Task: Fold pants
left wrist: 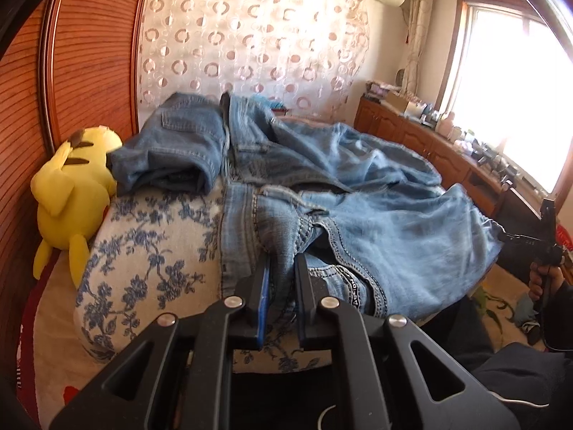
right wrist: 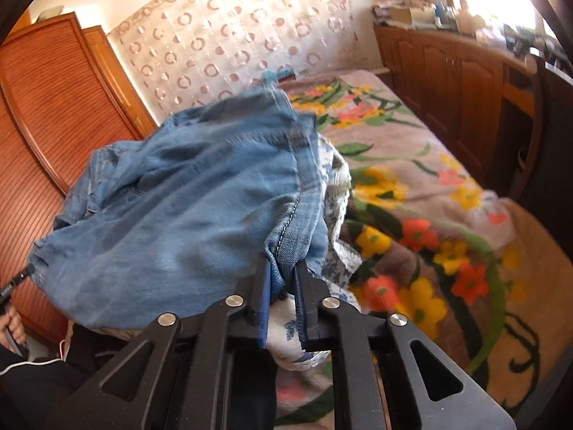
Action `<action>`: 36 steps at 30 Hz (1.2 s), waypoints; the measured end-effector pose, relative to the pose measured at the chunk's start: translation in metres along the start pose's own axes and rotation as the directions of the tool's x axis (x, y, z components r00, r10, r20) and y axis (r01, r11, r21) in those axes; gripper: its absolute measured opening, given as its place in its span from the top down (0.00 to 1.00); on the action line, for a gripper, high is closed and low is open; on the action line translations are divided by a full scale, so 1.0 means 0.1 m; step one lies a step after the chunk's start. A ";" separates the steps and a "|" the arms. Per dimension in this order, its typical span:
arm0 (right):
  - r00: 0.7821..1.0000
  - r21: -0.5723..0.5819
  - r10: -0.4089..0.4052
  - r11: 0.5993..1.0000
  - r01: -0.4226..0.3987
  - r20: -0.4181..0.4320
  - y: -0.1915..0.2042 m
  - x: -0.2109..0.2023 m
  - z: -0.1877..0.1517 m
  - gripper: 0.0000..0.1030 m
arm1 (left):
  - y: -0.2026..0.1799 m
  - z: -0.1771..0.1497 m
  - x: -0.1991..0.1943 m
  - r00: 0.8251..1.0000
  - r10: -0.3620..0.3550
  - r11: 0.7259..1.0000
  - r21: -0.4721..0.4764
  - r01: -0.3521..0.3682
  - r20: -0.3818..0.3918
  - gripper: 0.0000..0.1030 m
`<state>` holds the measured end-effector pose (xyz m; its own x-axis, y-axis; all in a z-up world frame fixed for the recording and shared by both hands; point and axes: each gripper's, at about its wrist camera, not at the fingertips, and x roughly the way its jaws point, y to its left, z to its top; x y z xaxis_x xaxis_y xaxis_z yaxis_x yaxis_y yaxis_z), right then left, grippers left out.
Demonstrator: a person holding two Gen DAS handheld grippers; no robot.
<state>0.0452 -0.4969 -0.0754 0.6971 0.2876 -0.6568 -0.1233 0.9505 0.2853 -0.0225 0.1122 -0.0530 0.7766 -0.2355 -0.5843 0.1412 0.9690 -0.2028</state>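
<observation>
Both the left gripper and right gripper are clamped on the jeans

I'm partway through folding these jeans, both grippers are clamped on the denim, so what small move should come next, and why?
Probably lift both ends together and draw the jeans taut. The left gripper pinches cloth near the waistband and the right gripper pinches a stitched edge, yet the denim between them lies bunched and creased on the bed. Pulling it flat first should give a cleaner fold.

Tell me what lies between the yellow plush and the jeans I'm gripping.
Left wrist view: folded darker jeans and bare floral cushion lie between plush and gripped jeans.
</observation>
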 end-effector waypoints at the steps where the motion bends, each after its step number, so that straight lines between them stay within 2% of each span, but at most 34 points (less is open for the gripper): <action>1: 1.000 -0.009 -0.009 1.000 0.009 0.008 0.01 -0.05 0.02 0.93 | -0.02 0.03 -0.06 1.000 0.000 1.000 0.003 0.000 0.008 0.93; 8: 0.995 -0.057 -0.041 0.997 0.047 0.088 0.08 -0.65 0.27 0.94 | -0.21 0.21 -0.52 0.998 -0.028 0.998 0.052 0.025 0.065 0.93; 13: 0.988 -0.105 -0.042 0.993 0.058 0.149 0.19 -1.08 0.37 0.94 | -0.21 0.26 -0.88 0.992 -0.052 0.998 0.030 0.048 0.112 0.94; 16: 0.984 -0.133 -0.028 0.990 0.052 0.176 0.27 -1.23 0.41 0.94 | -0.23 0.28 -0.99 0.992 -0.031 0.998 0.054 0.025 0.122 0.94; 24: 0.980 -0.129 -0.013 0.991 0.039 0.200 0.37 -1.09 0.51 0.94 | -0.21 0.35 -0.83 0.992 -0.010 0.998 0.060 0.003 0.123 0.93; 36: 0.970 -0.138 -0.036 0.988 0.071 0.240 0.48 -0.92 0.71 0.94 | -0.21 0.46 -0.64 0.991 0.004 0.998 0.066 -0.013 0.132 0.93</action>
<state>0.0253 -0.4864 0.0488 0.8502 0.2167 -0.4798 -0.1703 0.9756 0.1388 -0.0467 0.1100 0.0249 0.8514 -0.2194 -0.4764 0.1714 0.9748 -0.1426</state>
